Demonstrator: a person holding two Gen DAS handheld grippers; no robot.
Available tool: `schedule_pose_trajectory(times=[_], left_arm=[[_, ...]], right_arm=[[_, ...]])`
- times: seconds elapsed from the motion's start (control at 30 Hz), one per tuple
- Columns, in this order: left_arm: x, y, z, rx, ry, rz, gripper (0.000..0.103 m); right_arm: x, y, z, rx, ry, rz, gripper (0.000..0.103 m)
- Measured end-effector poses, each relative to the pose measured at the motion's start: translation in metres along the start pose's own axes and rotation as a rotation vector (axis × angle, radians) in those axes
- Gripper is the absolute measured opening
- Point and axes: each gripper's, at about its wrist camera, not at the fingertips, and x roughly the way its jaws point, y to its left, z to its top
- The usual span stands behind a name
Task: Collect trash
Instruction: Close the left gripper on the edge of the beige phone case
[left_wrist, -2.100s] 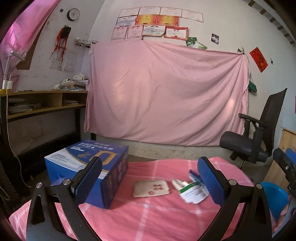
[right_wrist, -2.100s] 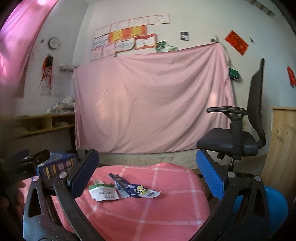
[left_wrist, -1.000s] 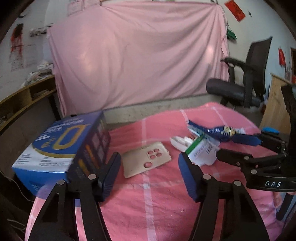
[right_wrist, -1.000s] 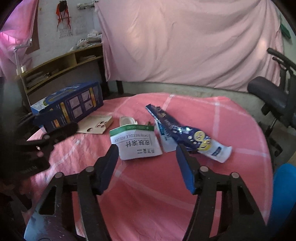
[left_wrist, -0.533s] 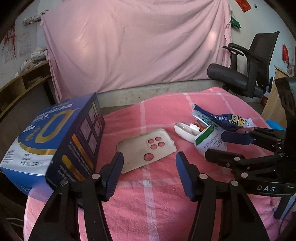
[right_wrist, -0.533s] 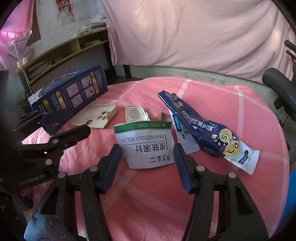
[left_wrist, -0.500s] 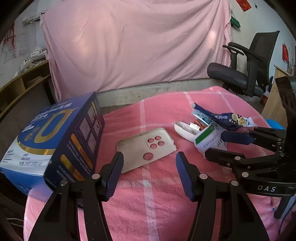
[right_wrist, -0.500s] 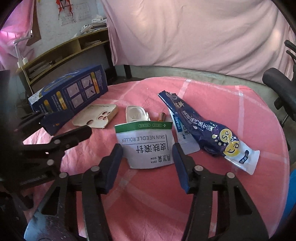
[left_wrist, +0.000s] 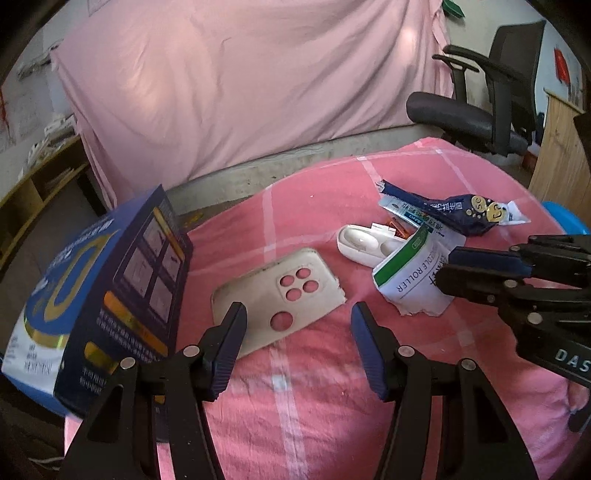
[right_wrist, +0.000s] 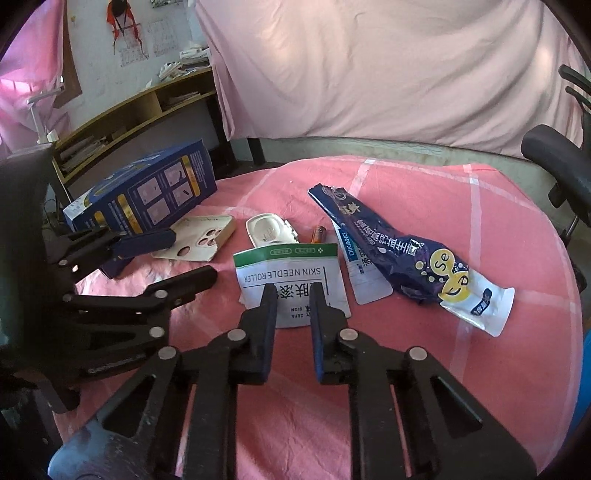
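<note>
- Blue box (left_wrist: 99, 288): far left on the pink cloth (left_wrist: 332, 406), tilted, bottom corner cut off by your left gripper's frame.
- Your left gripper (left_wrist: 297, 321): jaws spread wide, holding nothing. It hovers over the near end of the beige phone case (left_wrist: 277, 295); left pad overlaps the case's near edge in the left wrist view, contact can't be confirmed.
- Phone case lies flat just beside the box, camera holes up.
- White earbud case (right_wrist: 269, 230): open, just behind the white pouch; a small orange battery (right_wrist: 320, 233) sits next to it, partly hidden in the left view.
- White pouch (right_wrist: 291, 280) with green header, "SKIN NEEDLE ROLLER": centre of the cloth, lying flat.
- Your right gripper (right_wrist: 292, 295): jaws narrowed to a small gap, tips over the pouch's near half. Whether the pads actually pinch the pouch isn't visible from either view; in the left view the fingers cover its right edge.
- Dark blue snack wrapper (right_wrist: 399, 254): right of the pouch, torn open, overlapping a white-and-blue sachet (right_wrist: 364, 273) whose print is mostly covered.
- Office chair (left_wrist: 480, 107): beyond the table on the right, cut off by the frame edge.
</note>
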Motion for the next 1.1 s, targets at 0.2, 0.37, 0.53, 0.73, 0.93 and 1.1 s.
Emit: schedule_pose_trajectory(times=[0.2, 0.37, 0.53, 0.73, 0.93, 1.1], left_arm=[[0.003, -0.010, 0.000, 0.059, -0.016, 0.014, 0.032], [0.004, -0.024, 0.001, 0.113, -0.037, 0.070, 0.015], [0.002, -0.014, 0.001, 0.058, -0.072, 0.099, 0.008], [-0.015, 0.002, -0.002, -0.031, -0.143, 0.104, 0.004], [-0.012, 0.010, -0.001, -0.073, -0.117, 0.092, 0.004], [-0.014, 0.008, 0.000, -0.070, -0.104, 0.092, 0.005]], right_arm=[[-0.003, -0.001, -0.001, 0.008, -0.005, 0.004, 0.042], [-0.007, -0.003, -0.003, 0.017, -0.018, 0.007, 0.044], [-0.014, -0.006, -0.004, 0.032, -0.038, 0.007, 0.052], [-0.007, -0.005, 0.000, 0.020, -0.012, 0.021, 0.074], [0.007, -0.002, 0.007, 0.011, 0.020, 0.017, 0.077], [0.011, 0.001, 0.007, -0.001, 0.034, 0.006, 0.077]])
